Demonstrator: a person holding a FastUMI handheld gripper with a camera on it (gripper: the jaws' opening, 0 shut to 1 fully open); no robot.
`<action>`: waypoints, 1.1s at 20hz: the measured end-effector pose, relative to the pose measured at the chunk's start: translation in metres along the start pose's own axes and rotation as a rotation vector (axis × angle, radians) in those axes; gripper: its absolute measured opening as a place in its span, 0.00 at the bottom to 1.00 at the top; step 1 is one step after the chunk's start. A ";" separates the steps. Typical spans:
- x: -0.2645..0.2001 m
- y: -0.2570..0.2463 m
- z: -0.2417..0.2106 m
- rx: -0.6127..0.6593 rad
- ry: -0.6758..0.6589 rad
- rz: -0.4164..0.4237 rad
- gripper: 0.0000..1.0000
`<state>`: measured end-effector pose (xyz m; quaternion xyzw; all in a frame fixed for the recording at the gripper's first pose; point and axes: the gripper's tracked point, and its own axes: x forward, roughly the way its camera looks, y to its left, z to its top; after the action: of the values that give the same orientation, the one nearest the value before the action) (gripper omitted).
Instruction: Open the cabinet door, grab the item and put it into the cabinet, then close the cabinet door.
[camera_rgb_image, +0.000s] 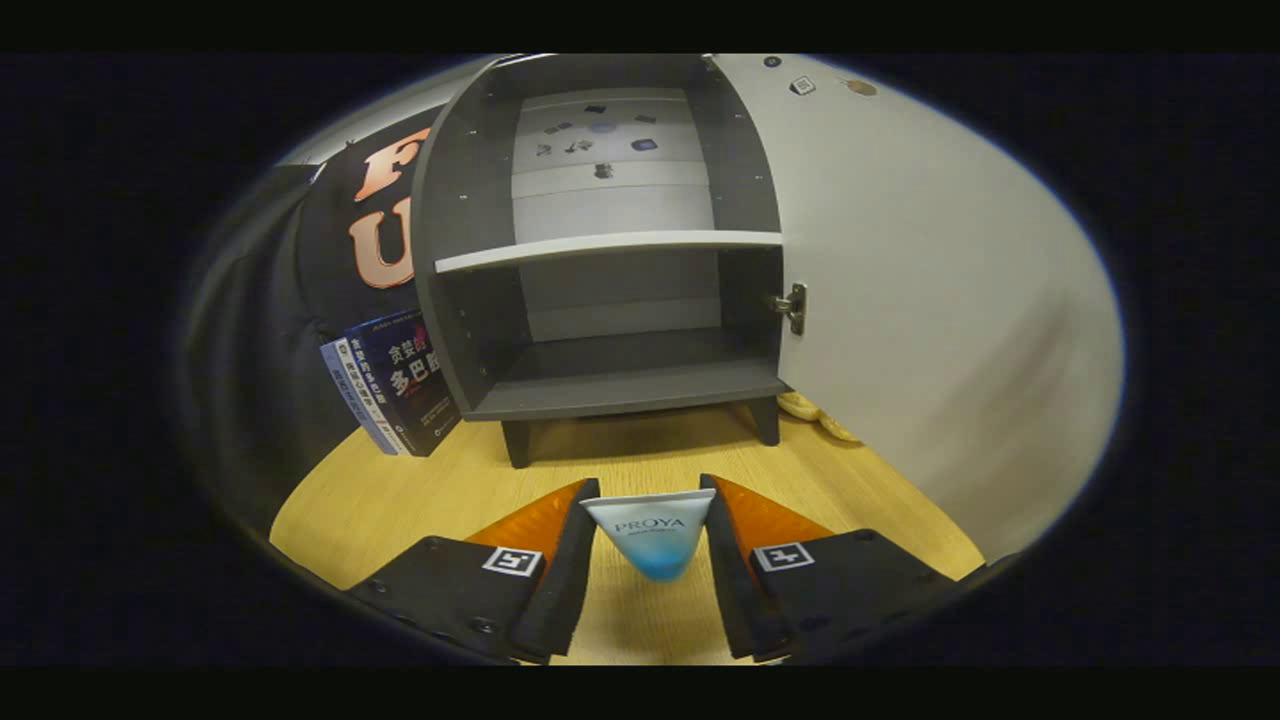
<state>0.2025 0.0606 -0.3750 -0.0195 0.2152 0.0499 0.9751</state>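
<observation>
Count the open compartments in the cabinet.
2: an upper compartment above the shelf, and a lower compartment beneath it. The gripper holds a tube ahead of them.

Wooden tabletop (400, 500) carried the scene | dark open cabinet (610, 390) stood on short legs at 12 o'clock beyond the gripper (650, 500), whose fingers clamped a tube (652, 535) | upright books (395, 385) leaned at 10 o'clock, touching the cabinet's side | a yellow object (815, 415) lay at 1 o'clock, half hidden behind the open door (930, 300)
</observation>
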 end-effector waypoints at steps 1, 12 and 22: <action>-0.004 0.004 0.016 0.000 -0.008 0.006 0.63; -0.037 0.032 0.206 -0.047 -0.184 0.018 0.63; 0.023 0.038 0.313 -0.026 -0.199 0.094 0.62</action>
<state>0.3504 0.1194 -0.1015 -0.0171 0.1173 0.1000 0.9879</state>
